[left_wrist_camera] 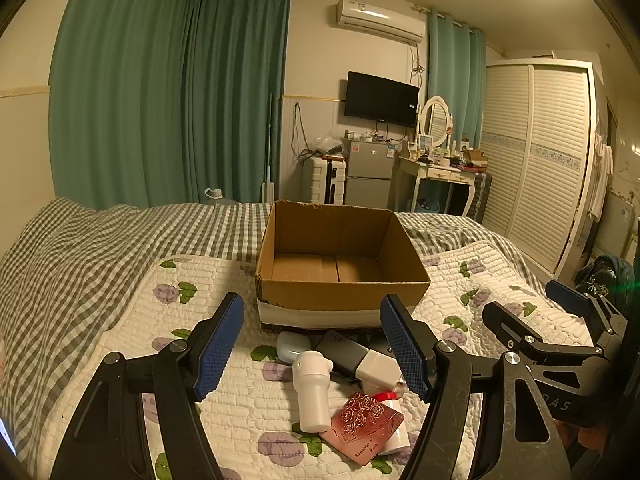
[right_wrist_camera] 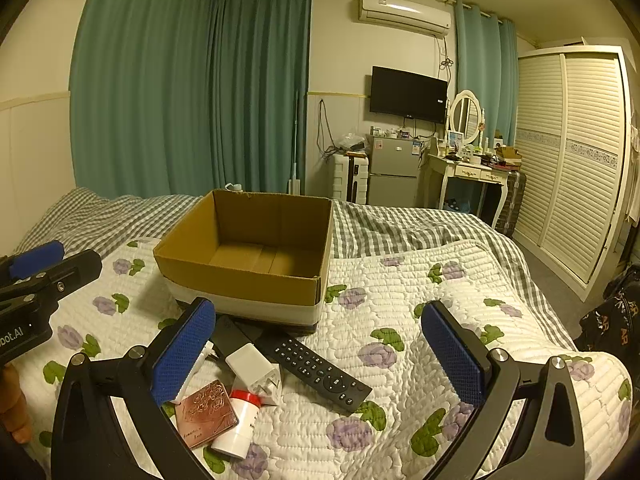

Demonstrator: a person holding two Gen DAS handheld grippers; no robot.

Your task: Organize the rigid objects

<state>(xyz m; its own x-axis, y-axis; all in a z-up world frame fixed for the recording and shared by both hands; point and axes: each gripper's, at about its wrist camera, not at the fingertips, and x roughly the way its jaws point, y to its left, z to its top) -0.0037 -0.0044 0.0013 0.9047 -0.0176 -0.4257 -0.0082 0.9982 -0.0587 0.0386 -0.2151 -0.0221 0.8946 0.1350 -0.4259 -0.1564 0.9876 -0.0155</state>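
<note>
Hovering over the quilted bed (left_wrist_camera: 224, 408), the left tool (left_wrist_camera: 320, 344) is released, holding nothing, with a cluster below it: a white earbud case (left_wrist_camera: 290, 346), a white bottle (left_wrist_camera: 312, 392), a rose-patterned pink card (left_wrist_camera: 362, 426), a red-capped bottle (right_wrist_camera: 236, 420) and a white charger (right_wrist_camera: 252, 370). Farther right lies a black remote (right_wrist_camera: 320, 368). Behind them sits the cardboard box (left_wrist_camera: 340, 284), nothing inside. The right tool (right_wrist_camera: 320, 352) is likewise released, holding nothing

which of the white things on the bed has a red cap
The white bottle lying on its side beside the rose-patterned card; its red cap sets it apart. The white charger and the white inhaler-shaped piece show no red.
</note>
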